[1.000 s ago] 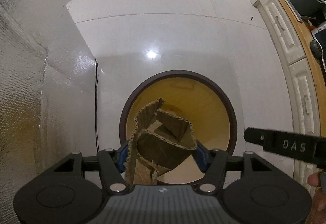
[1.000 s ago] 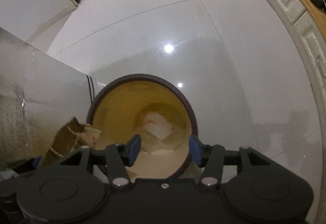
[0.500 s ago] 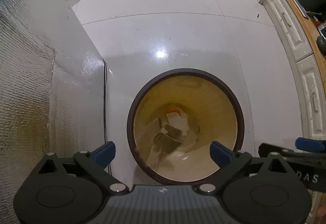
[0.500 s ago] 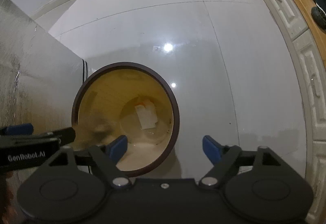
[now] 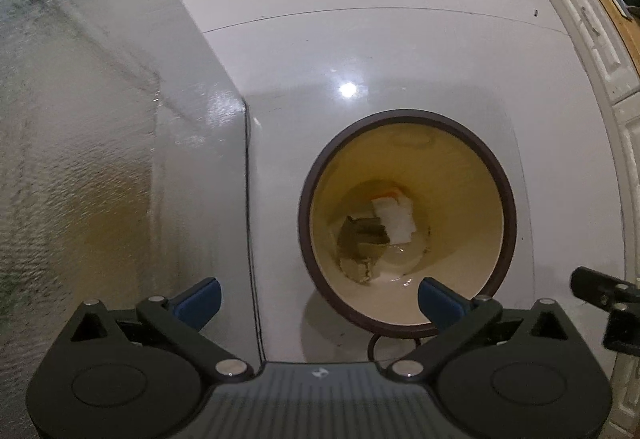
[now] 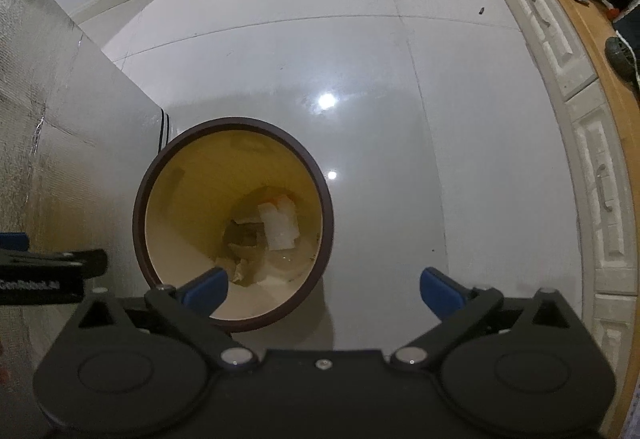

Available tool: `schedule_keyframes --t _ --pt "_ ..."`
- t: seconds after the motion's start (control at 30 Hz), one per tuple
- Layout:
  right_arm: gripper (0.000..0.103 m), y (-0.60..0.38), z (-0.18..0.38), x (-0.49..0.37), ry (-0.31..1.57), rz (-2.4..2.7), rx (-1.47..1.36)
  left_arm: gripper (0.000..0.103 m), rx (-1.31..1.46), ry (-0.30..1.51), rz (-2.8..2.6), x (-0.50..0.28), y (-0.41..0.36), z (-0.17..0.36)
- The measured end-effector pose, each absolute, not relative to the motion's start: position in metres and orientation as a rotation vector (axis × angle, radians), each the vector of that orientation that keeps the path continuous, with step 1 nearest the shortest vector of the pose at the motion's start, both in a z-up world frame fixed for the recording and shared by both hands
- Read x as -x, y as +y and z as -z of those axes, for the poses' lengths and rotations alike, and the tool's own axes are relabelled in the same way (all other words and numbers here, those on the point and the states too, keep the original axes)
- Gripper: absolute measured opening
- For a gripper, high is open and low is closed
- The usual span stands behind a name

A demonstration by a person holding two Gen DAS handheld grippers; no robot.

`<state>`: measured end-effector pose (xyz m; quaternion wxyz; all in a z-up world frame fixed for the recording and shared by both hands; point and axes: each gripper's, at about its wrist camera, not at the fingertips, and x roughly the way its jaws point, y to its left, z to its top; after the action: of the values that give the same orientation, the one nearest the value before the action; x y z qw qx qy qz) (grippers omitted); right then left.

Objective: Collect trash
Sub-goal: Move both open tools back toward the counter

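Silver quilted panel standing just left of the round bin, a thin dark cable running down the floor along its edge. Left gripper hanging above the bin's near-left rim, blue pads spreading to full width, nothing between them and nothing held. Bin with dark brown rim and yellow inner wall, upright on pale glossy floor tiles. Trash at the bottom of the bin: a torn brown cardboard piece on the left, a white paper scrap with an orange edge touching it on the right. Ceiling-light glare on the tiles just beyond the bin. Black tip of the right gripper poking in right of the bin. White panelled cabinet fronts under a wooden top, well right of the bin.

Right wrist view: black bar of the left tool left of the bin, over the silver panel. Same cardboard and white scrap lying together on the bin's bottom. Right gripper poised above the bin's near-right rim, one blue pad over the opening and the other over bare floor, jaws parting to their widest, gripping nothing. Cabinet drawers and wooden counter far right of the bin.
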<state>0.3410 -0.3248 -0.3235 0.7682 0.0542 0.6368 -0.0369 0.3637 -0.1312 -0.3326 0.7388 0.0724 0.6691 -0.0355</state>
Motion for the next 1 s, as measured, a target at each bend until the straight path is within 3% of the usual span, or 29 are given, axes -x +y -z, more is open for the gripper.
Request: schedule_keyframes --t 0.67,1.0 --pt "0.103 -0.345 0.258 -0.311 1.250 0.080 -0.184 0.103 -0.131 1.404 0.068 -0.332 -0.122 0.270" --pt "0.103 -0.353 0.205 -0.283 1.143 0.095 -0.142 0.103 -0.135 1.306 0.079 -0.315 -0.123 0.211"
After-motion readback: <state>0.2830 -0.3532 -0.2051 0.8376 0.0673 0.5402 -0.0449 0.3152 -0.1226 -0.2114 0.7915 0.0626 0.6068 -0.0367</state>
